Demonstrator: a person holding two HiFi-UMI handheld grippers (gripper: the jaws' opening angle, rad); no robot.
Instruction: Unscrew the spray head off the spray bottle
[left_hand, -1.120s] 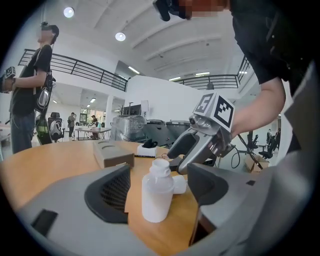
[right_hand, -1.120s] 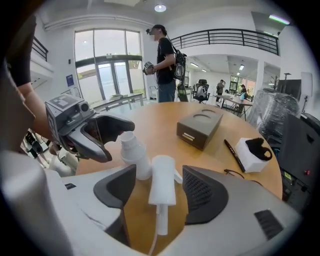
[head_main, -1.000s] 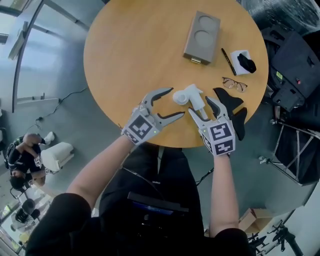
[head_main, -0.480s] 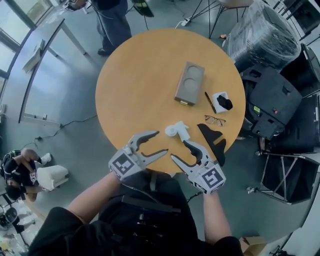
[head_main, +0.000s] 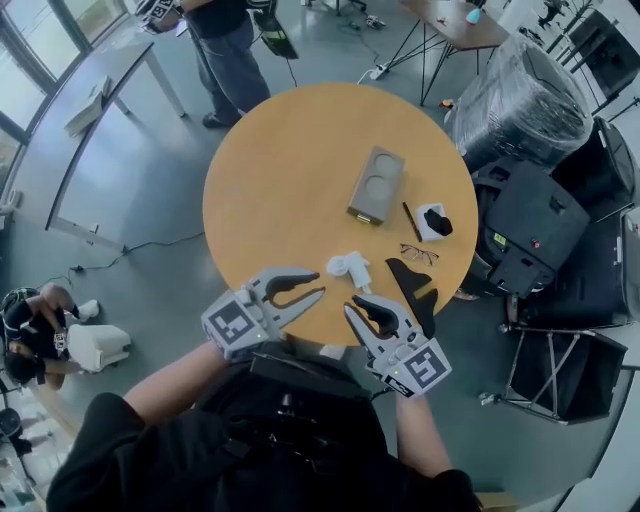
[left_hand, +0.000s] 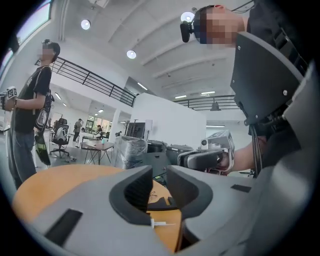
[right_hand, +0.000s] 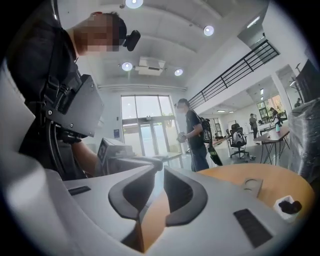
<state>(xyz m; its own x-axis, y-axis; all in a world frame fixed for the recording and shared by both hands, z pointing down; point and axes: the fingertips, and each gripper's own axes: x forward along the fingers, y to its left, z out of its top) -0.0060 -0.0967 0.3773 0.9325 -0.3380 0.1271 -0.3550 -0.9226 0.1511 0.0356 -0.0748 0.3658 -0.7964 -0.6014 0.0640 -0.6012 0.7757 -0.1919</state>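
Round wooden table (head_main: 290, 170) is standing on grey floor (head_main: 130, 220); left gripper (head_main: 320, 284) and right gripper (head_main: 351, 305) are hovering empty, jaws just closing, narrowly apart.

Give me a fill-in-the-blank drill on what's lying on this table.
1. The white spray bottle lies on a round wooden ___.
2. The tan box has ___ round hollows in its top.
3. The thin black ___ lies between the tan box and the small white box.
Missing: table; two; pen.

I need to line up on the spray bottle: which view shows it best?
Head view: the spray bottle lies in full sight on the table. Neither gripper view shows it, only other parts of the table.
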